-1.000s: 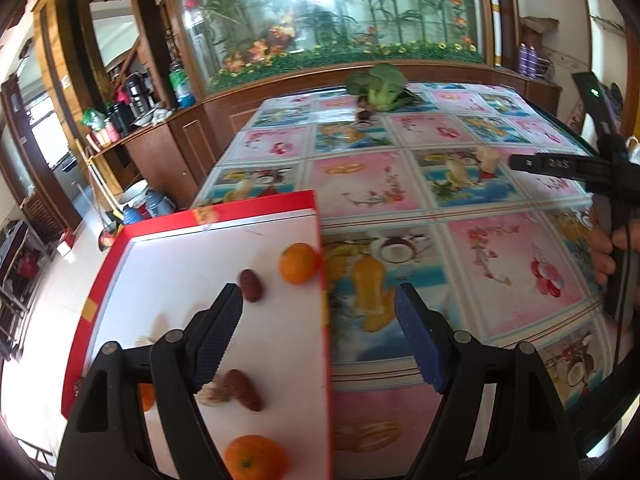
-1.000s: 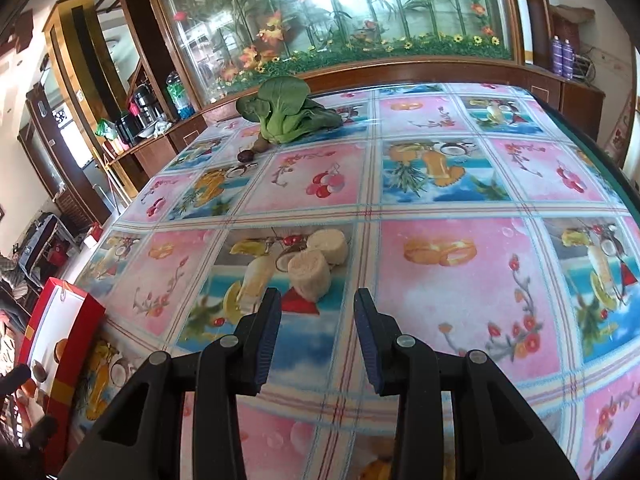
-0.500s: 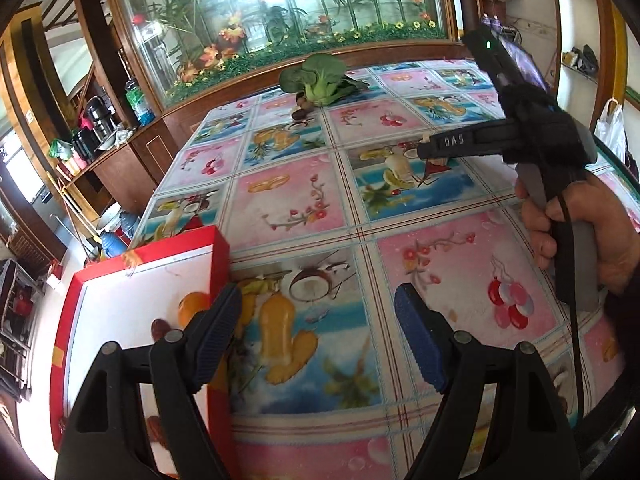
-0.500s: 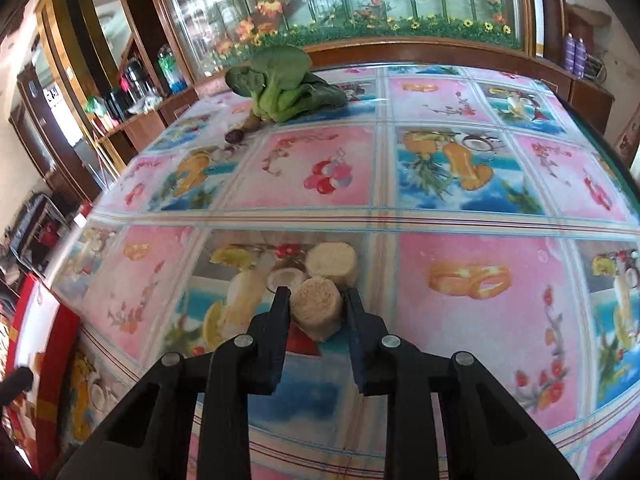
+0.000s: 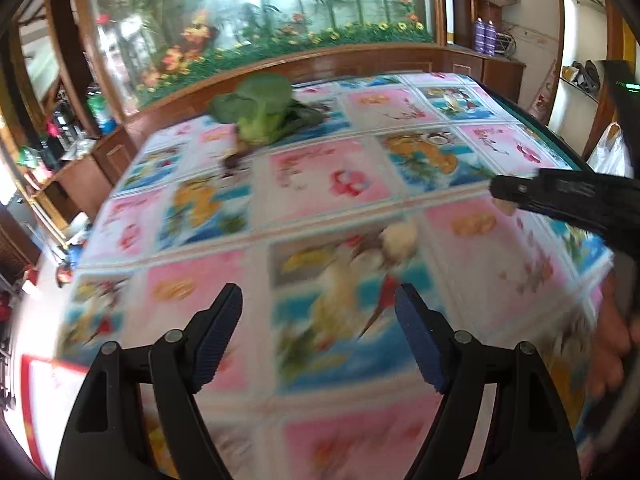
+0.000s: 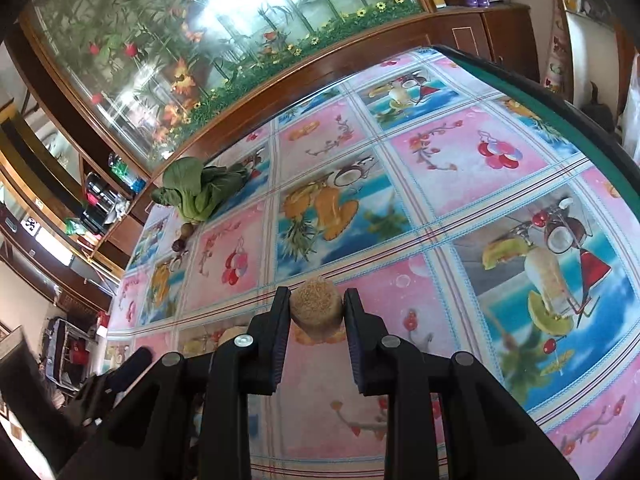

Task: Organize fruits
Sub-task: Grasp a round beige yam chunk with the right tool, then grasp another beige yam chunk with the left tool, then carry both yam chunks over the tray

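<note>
Between right gripper pads, tan cylindrical piece; left gripper empty.

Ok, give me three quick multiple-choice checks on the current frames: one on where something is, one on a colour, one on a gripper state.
1. Where is the leafy green vegetable?
A. at the far side of the table, near the wooden cabinet
B. between the left fingers
C. on the floor

2. What colour are the pads on the left hand-held gripper?
A. red
B. blue
C. white

3. What is the right hand-held gripper doing?
A. wide open over bare cloth
B. shut on the tan cylindrical piece
C. shut on the vegetable

Answers:
1 A, it lies by the table's far edge in both views.
2 B, both pads show dark blue ribbed faces.
3 B, both fingers press its sides, and the tilted right wrist view suggests it is off the tablecloth.
</note>
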A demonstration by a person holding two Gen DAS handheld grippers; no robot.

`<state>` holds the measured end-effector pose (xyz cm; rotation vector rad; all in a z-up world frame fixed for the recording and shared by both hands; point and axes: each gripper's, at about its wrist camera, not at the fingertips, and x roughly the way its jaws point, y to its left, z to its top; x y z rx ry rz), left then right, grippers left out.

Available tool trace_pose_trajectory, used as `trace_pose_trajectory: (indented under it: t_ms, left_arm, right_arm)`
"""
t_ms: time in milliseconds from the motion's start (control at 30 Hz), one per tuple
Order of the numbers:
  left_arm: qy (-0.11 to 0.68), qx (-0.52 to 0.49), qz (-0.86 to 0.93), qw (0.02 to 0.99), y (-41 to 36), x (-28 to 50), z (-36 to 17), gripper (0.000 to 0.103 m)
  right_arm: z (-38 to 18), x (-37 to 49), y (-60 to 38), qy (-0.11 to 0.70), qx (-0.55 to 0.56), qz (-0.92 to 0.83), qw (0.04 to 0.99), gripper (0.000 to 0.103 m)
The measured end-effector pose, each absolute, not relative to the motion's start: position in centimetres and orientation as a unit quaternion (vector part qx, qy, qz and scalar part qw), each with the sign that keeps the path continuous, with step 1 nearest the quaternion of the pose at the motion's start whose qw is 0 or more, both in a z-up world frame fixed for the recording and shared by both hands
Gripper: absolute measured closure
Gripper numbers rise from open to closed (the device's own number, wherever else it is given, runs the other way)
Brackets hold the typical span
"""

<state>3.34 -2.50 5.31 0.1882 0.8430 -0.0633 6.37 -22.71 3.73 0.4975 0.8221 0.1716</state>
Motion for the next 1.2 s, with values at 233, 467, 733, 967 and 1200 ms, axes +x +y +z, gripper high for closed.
trace_pose_trajectory:
  t_ms: [233, 467, 733, 967, 1200]
  left_arm:
    - [0.408, 0.088, -0.045, 0.908, -5.7, 7.1, 3.3, 0.024]
    - [0.426, 0.076, -0.051, 0.900, -6.2, 8.7, 1.5, 0.047]
    - [0.427, 0.056, -0.078, 0.899, -6.2, 8.7, 1.5, 0.073]
    - [0.402, 0.053, -0.053, 0.912, -4.0, 3.9, 4.0, 0.074]
    - [0.317, 0.071, 0.003, 0.946, 0.5, -5.4, 9.5, 0.073]
  right_arm:
    - [4.3, 6.1, -23.0, 0.382, 0.257, 0.085, 0.883, 0.077]
    - [4.0, 6.4, -22.6, 0.388, 0.254, 0.085, 0.882, 0.077]
    - [3.9, 6.2, -22.1, 0.384, 0.241, 0.087, 0.887, 0.077]
    - [5.5, 4.4, -19.8, 0.334, 0.204, 0.135, 0.910, 0.077]
    - [6.0, 1.8, -17.0, 0.302, 0.199, 0.173, 0.916, 0.077]
